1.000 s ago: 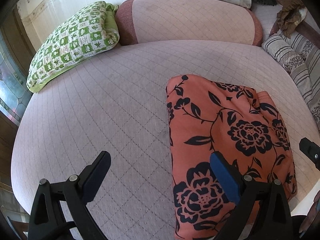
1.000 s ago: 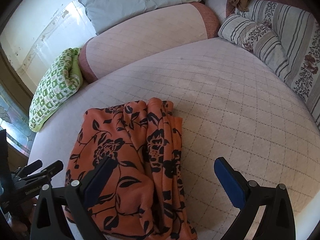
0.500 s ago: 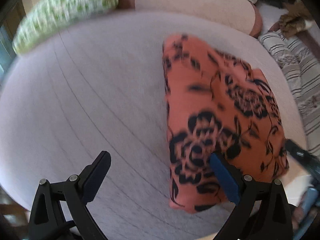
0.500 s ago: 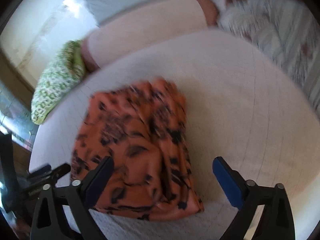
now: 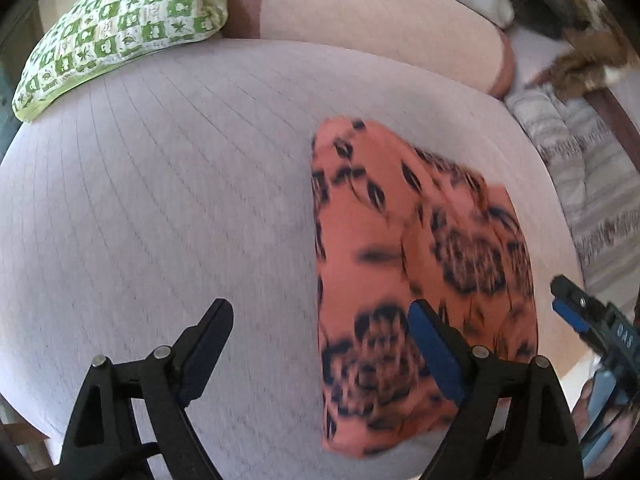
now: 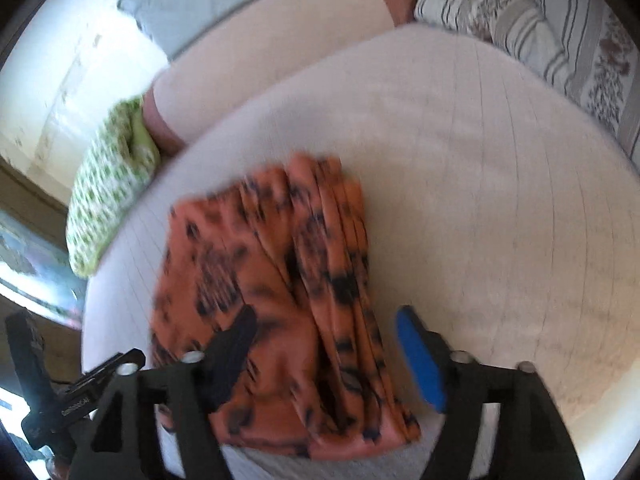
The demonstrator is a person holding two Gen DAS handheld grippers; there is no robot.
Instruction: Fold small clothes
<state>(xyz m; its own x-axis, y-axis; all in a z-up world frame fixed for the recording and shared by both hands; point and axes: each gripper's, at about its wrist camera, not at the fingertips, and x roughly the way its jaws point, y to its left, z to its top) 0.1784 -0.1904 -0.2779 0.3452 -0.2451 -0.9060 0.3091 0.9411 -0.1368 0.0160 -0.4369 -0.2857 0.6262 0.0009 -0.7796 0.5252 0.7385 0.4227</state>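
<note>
An orange garment with black flowers (image 5: 420,248) lies folded near the front edge of the pink quilted bed (image 5: 180,200). My left gripper (image 5: 320,336) hovers over its left edge. The jaws are closing, with the cloth's near left part below them and the pads not pressing on it. In the right wrist view the garment (image 6: 272,272) shows pleated folds on its right side. My right gripper (image 6: 326,344) hangs over the near right part, its jaws closing too, nothing pinched. Each gripper shows at the edge of the other's view: the right gripper (image 5: 588,320), the left gripper (image 6: 80,392).
A green patterned pillow (image 5: 116,28) lies at the back left beside a pink bolster (image 5: 380,12). Striped cushions (image 6: 560,32) line the right side. A grey pillow (image 6: 224,0) leans behind the bolster. The bed's front edge runs just below the garment.
Both cameras swung and tipped toward the garment's near end, with motion blur. The jaws of both grippers stand narrower than a second ago. The garment has not moved on the bed.
</note>
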